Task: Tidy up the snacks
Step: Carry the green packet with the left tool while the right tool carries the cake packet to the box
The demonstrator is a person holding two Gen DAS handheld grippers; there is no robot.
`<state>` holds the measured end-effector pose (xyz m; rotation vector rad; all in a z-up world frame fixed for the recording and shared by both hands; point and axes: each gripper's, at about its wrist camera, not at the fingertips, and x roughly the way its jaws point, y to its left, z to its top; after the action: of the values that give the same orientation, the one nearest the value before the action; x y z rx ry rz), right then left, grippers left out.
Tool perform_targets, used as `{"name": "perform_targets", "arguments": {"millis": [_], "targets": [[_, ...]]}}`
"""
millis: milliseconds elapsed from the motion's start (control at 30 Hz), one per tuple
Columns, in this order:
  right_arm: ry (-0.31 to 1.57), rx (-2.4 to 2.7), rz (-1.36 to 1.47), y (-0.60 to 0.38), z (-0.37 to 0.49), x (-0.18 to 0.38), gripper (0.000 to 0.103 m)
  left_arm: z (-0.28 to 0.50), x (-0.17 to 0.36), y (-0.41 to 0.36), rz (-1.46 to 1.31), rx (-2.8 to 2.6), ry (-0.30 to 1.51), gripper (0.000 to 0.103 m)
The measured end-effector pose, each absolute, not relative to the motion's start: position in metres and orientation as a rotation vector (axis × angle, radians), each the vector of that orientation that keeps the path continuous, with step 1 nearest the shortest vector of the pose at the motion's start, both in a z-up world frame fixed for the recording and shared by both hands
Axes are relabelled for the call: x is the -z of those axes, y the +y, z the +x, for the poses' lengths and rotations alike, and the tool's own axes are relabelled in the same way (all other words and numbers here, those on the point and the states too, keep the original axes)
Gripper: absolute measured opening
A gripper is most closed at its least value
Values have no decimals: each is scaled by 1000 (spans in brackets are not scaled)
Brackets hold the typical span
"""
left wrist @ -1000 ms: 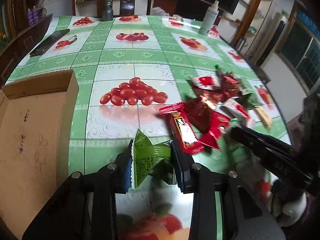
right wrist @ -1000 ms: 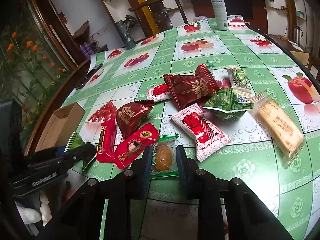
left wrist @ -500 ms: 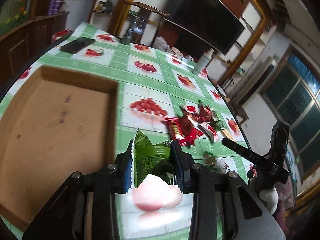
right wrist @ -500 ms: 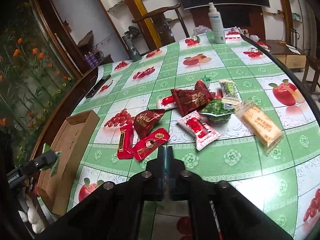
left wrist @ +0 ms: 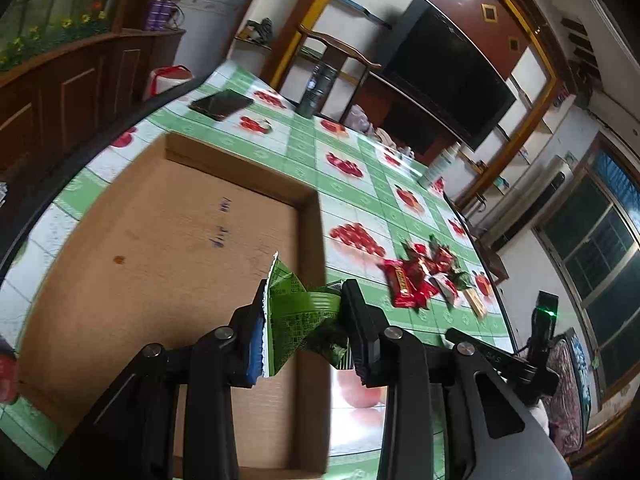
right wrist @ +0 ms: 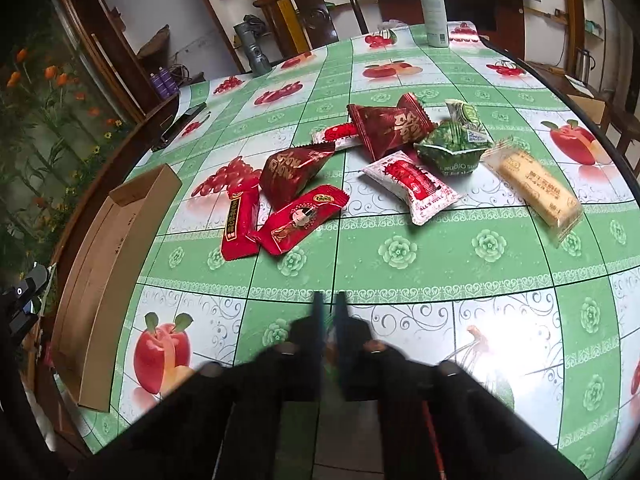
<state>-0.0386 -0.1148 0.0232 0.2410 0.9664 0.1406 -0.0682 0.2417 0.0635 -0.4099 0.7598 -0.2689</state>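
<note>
One green snack packet (left wrist: 298, 316) is clamped between the jaws of the left gripper (left wrist: 304, 320), which are closed onto its crumpled foil; the packet hangs above the cardboard box (left wrist: 152, 248), near the box's right wall. The box lies at the left edge of the table (right wrist: 400, 248) and appears to hold nothing yet.

Step in hand, as judged: transfer of the first snack into the box. The next move calls for lowering the packet further inside the box wall, then opening the jaws so the packet drops flat on the box floor.

The right gripper (right wrist: 329, 312) hovers above the near edge of the table. Its jaws stand almost together with a narrow gap; whether they hold anything cannot be told from either view.

The remaining snacks (right wrist: 360, 160) lie in a loose cluster mid-table, well apart from the box: red wrappers, another green packet, and a yellow wafer bar (right wrist: 536, 188) toward the right edge.

Legible writing: "ALL'S WELL" on the white-and-red packet (right wrist: 412, 184). The red wrappers carry Chinese characters, too small to read. The box floor carries a handwritten blue mark, illegible.
</note>
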Motion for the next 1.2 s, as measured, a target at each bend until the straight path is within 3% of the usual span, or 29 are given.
{"name": "perform_targets", "arguments": {"millis": [167, 233, 367, 767, 800, 867, 1200], "targets": [[945, -147, 250, -113, -43, -32, 1, -69, -54, 258, -443, 256, 766, 32], [933, -158, 278, -117, -48, -37, 8, -70, -52, 262, -448, 258, 769, 32], [935, -145, 192, -114, -67, -41, 50, -70, -48, 267, -446, 245, 770, 32], [976, -90, 70, -98, -78, -20, 50, -72, -41, 274, -469, 235, 770, 32], [971, -88, 72, -98, -79, -21, 48, -72, -40, 275, -472, 233, 770, 32], [974, -100, 82, -99, -79, -20, 32, -72, -38, 276, -475, 231, 772, 32], [927, -199, 142, -84, -84, -49, 31, -71, -32, 286, -409, 135, 788, 32]]}}
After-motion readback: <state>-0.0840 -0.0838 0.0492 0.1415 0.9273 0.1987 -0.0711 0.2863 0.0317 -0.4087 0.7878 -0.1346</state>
